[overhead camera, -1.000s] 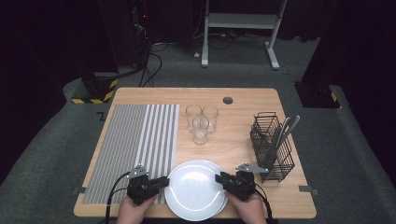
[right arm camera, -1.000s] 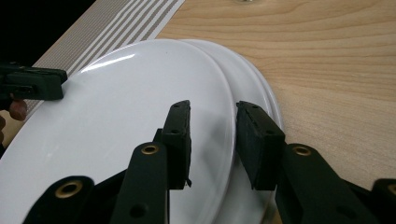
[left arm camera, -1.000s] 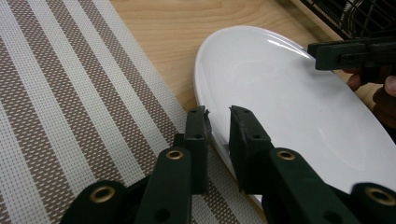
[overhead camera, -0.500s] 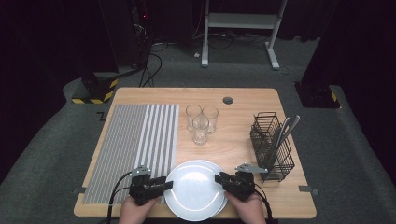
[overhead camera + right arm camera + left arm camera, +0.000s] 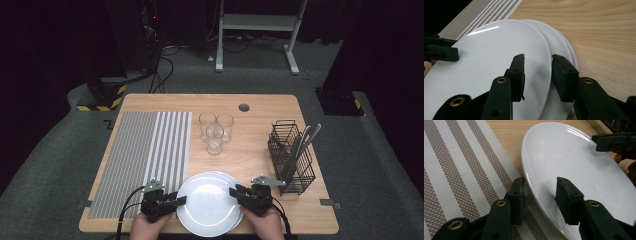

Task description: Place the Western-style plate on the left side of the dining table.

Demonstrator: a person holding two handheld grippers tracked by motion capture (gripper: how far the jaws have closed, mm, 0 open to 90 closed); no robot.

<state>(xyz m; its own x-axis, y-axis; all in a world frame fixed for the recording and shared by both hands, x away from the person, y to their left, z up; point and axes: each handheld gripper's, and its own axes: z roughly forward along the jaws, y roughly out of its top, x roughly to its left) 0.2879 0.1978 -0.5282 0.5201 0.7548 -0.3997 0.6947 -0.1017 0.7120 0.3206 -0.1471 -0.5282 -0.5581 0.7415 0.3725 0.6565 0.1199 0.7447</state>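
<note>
White plates (image 5: 209, 210) stacked at near table edge (image 5: 310, 226), top plate shifted left. Left gripper (image 5: 176, 202) at plates' left rim, right gripper (image 5: 236, 193) at right rim, one hand behind each. Striped placemat (image 5: 145, 155) to left. Three glasses (image 5: 215, 131) mid-table. Black wire basket (image 5: 290, 156) with cutlery at right.

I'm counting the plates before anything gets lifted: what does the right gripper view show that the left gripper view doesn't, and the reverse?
Right gripper view: rims of lower plates stepping out beneath the top plate, so it is a stack.

Left gripper view: the striped placemat passing under the plate's edge, and a corner of the wire basket.

Both: the white top plate, placemat and wooden table, with jaws astride the rim. The left gripper has just been closing, rim between its jaws; the right gripper is open.
</note>
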